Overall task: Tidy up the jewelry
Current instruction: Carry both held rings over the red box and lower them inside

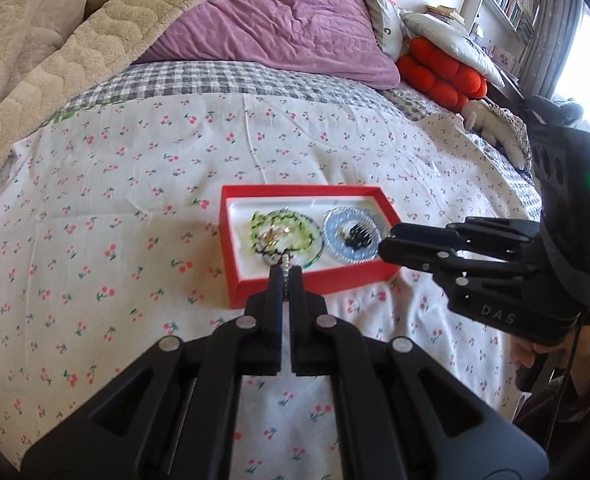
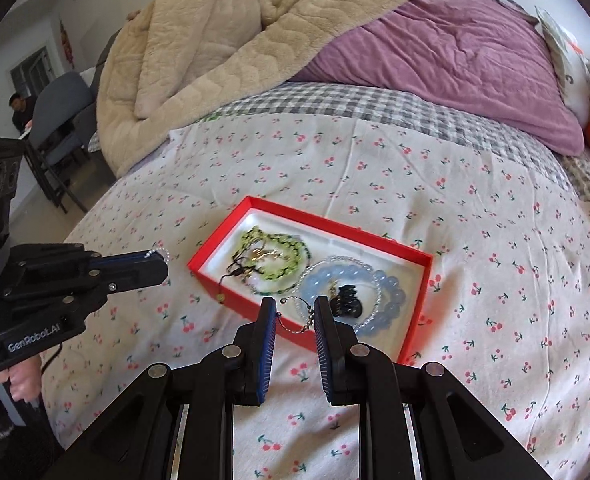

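Observation:
A red box (image 1: 295,190) with a white lining lies on the cherry-print sheet. Inside it are a green bead bracelet (image 1: 291,236), a pale blue bead bracelet (image 1: 331,236) and a small black claw clip (image 1: 359,236). My left gripper (image 1: 285,270) hangs over the box's near edge, shut on a string of small white beads (image 1: 285,260). In the right wrist view my right gripper (image 2: 295,312) is above the box's near corner (image 2: 409,354), its blue pads pressing on a thin wire hoop with tiny beads (image 2: 310,318). The left gripper (image 2: 163,258) shows at the left there.
A beige fleece blanket (image 2: 223,52) and a purple quilt (image 2: 447,60) are heaped at the back of the bed. Red cushions (image 1: 439,72) and pillows lie at the far right. A chair (image 2: 55,108) and a seated person (image 2: 21,110) are beyond the bed's left edge.

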`<action>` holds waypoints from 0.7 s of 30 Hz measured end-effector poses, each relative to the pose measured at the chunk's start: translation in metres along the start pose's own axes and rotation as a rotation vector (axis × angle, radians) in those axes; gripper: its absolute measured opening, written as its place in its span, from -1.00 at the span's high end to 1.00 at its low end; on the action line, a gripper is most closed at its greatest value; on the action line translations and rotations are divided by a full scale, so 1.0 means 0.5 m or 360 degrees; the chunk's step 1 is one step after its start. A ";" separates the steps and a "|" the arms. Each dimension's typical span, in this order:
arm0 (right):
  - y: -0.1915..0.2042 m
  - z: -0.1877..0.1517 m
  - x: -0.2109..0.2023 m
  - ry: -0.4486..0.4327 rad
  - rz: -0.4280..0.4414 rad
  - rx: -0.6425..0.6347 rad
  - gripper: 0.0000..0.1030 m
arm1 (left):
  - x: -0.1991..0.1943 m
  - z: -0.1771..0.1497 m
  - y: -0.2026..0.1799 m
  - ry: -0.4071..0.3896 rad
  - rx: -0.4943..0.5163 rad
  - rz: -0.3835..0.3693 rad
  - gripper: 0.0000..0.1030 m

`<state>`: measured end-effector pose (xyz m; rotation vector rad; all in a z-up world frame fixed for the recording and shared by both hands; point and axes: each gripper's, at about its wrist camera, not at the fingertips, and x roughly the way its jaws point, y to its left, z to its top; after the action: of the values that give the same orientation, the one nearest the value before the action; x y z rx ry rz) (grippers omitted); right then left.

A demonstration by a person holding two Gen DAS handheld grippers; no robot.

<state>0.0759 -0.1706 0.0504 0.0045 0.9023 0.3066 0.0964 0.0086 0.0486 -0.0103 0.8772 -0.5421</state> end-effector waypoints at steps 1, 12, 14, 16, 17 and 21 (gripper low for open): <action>-0.007 0.003 0.002 0.0001 0.0000 0.0016 0.62 | 0.008 0.006 -0.005 0.0002 -0.0004 -0.0010 0.94; -0.074 0.018 0.031 -0.0031 0.0033 0.0204 0.62 | 0.101 0.038 -0.029 0.0055 -0.0067 -0.0043 0.94; -0.088 0.019 0.036 -0.0028 0.0043 0.0257 0.62 | 0.109 0.044 -0.031 0.0056 -0.0066 -0.0040 0.94; -0.099 0.020 0.040 -0.0028 0.0046 0.0289 0.62 | 0.118 0.049 -0.031 0.0056 -0.0067 -0.0039 0.94; -0.101 0.020 0.041 -0.0026 0.0049 0.0297 0.62 | 0.121 0.050 -0.030 0.0056 -0.0068 -0.0037 0.94; -0.099 0.023 0.043 -0.0027 0.0056 0.0282 0.62 | 0.134 0.055 -0.027 0.0062 -0.0055 -0.0007 0.94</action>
<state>0.1101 -0.2108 0.0345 0.1865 0.9108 0.2581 0.1447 -0.0390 0.0207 -0.0331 0.9243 -0.5328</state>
